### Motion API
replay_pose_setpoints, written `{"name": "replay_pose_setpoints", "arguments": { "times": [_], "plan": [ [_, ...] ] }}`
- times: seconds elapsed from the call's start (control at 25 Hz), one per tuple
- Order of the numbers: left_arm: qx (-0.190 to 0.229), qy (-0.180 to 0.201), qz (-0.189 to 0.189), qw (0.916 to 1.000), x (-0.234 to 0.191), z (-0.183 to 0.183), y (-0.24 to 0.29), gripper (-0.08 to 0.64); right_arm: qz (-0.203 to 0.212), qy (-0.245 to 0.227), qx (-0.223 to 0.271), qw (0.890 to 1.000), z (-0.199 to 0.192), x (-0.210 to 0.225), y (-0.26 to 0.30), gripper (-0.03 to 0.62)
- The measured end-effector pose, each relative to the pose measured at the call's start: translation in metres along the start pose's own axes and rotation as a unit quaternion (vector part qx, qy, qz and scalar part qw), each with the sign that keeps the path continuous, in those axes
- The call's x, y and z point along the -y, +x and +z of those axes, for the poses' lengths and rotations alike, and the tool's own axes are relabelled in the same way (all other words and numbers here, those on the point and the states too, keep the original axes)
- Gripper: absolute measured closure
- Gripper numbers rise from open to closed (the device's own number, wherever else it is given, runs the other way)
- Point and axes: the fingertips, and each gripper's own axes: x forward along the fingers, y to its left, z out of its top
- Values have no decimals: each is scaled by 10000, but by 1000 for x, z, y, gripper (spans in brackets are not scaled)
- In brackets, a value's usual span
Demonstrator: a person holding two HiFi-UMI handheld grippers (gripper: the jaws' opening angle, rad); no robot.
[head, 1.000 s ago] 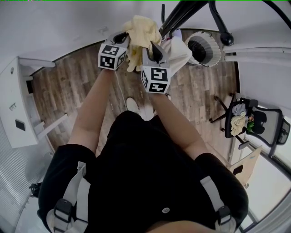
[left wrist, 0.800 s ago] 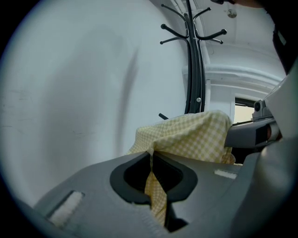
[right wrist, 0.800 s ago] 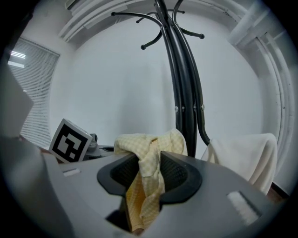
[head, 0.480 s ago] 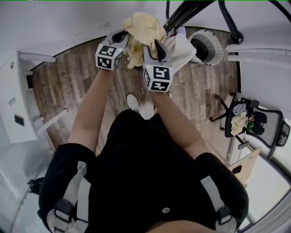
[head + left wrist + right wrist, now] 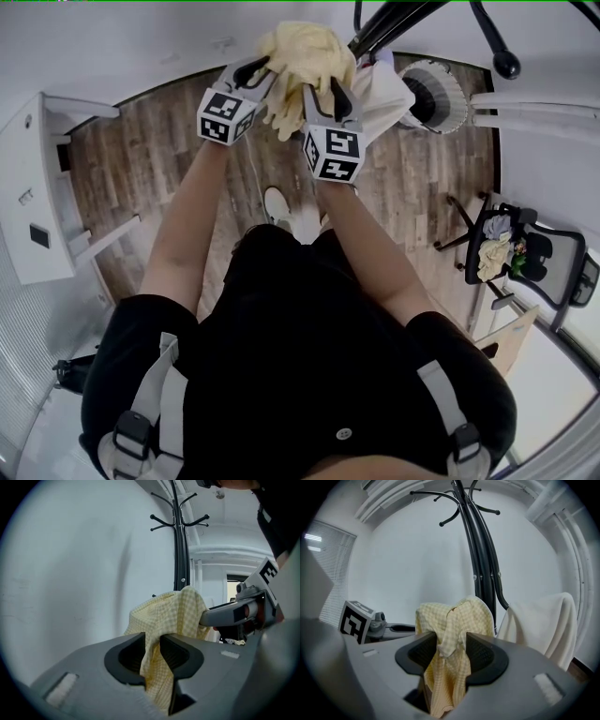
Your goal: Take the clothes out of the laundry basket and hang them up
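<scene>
Hanging in a bunch right against the pole of the coat stand (image 5: 480,550), below its upper hooks, was one yellow checked garment (image 5: 454,616); whether it already rested on a peg could not be told. Left gripper (image 5: 152,651): jaws just opening, a little apart, with a thin fold of the garment running between them and a gap on one side, not pinched. Right gripper (image 5: 450,653): jaws likewise opening, wider apart, with a thicker wad of the same cloth lying loose between them. Handling, as judged: light, soft, limp, not fragile, apt to slide off unless draped well over; best taken by a gathered fold near its top edge. Count: yellow garments, one; white garment (image 5: 543,625) just right of the stand's pole, one; coat stands, one; grippers, two; laundry basket (image 5: 448,105) near the stand's foot, one.
</scene>
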Motion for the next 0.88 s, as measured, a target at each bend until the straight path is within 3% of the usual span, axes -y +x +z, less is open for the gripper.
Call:
{"name": "replay_pose_setpoints", "arguments": {
  "times": [0.32, 0.52, 0.68, 0.88],
  "plan": [
    [-130, 239, -210, 9994, 14, -10, -21, 377, 89, -78, -32, 9999, -8, -4, -3, 371],
    [87, 272, -179, 9994, 29, 13, -45, 354, 207, -165, 190, 9995, 7, -7, -22, 336],
    [410, 277, -168, 9986, 54, 49, -73, 354, 551, -384, 455, 9967, 36, -10, -56, 328],
    [605, 127, -304, 9976, 116, 78, -105, 354, 1181, -551, 526, 9901, 61, 6, -117, 331]
  ]
}}
